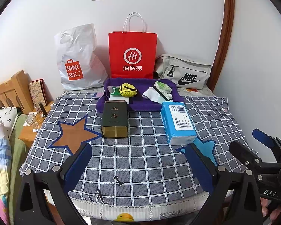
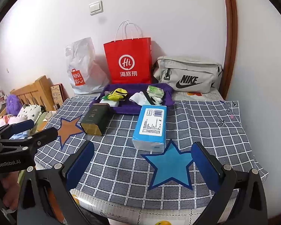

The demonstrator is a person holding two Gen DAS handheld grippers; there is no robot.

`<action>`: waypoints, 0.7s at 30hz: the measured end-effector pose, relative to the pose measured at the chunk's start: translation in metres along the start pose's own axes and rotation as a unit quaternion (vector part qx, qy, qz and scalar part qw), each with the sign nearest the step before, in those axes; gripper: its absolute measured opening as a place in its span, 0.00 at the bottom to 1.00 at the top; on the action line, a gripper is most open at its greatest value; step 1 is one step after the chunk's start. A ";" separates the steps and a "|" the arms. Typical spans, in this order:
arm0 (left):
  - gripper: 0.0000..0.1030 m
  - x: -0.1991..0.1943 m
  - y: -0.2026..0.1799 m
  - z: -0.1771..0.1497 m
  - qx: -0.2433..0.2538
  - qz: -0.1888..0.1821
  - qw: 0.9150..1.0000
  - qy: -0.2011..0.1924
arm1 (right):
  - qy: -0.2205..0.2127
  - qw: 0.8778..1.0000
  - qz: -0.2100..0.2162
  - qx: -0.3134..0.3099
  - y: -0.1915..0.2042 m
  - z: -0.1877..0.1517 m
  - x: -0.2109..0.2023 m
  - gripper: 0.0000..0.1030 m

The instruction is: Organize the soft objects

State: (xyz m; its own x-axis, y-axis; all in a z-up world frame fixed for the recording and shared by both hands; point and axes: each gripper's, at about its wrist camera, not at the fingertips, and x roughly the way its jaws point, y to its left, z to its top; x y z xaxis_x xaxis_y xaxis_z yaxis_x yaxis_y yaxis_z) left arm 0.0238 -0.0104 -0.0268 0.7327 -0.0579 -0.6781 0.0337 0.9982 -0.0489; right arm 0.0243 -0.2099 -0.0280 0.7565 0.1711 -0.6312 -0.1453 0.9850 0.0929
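Note:
A blue tissue pack (image 1: 178,122) (image 2: 151,125) and a dark green tin (image 1: 115,119) (image 2: 96,119) lie on the checked cloth (image 1: 140,159), just in front of a purple tray (image 1: 140,106) (image 2: 138,109). The tray holds a yellow mesh item (image 1: 128,90) (image 2: 118,93), a white cloth (image 1: 151,94) (image 2: 140,97) and a green-and-white packet (image 1: 162,87) (image 2: 155,91). My left gripper (image 1: 140,166) (image 2: 35,129) hovers open and empty over the near cloth, by a brown star (image 1: 75,133). My right gripper (image 2: 143,166) (image 1: 251,142) is open and empty above a blue star (image 2: 170,166).
A red paper bag (image 1: 132,54), a white Miniso plastic bag (image 1: 78,61) and a grey Nike bag (image 1: 185,73) stand against the back wall. A wooden headboard (image 1: 11,91) and a cluttered nightstand (image 1: 35,120) lie to the left. The table's front edge is right below the grippers.

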 end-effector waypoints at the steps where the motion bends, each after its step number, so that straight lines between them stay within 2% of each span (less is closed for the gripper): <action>1: 0.98 0.000 0.000 0.000 0.000 0.000 1.000 0.000 | -0.001 1.000 0.000 0.001 0.000 0.000 -0.001 0.99; 21: 0.98 -0.002 -0.001 0.000 0.000 -0.002 1.000 -0.001 | -0.003 1.000 0.001 -0.001 0.002 0.001 -0.003 0.99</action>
State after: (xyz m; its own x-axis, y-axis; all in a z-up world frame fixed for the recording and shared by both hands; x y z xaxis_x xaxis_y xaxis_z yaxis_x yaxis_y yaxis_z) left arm 0.0223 -0.0117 -0.0248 0.7340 -0.0619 -0.6763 0.0369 0.9980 -0.0513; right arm 0.0222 -0.2081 -0.0254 0.7605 0.1738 -0.6256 -0.1481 0.9845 0.0936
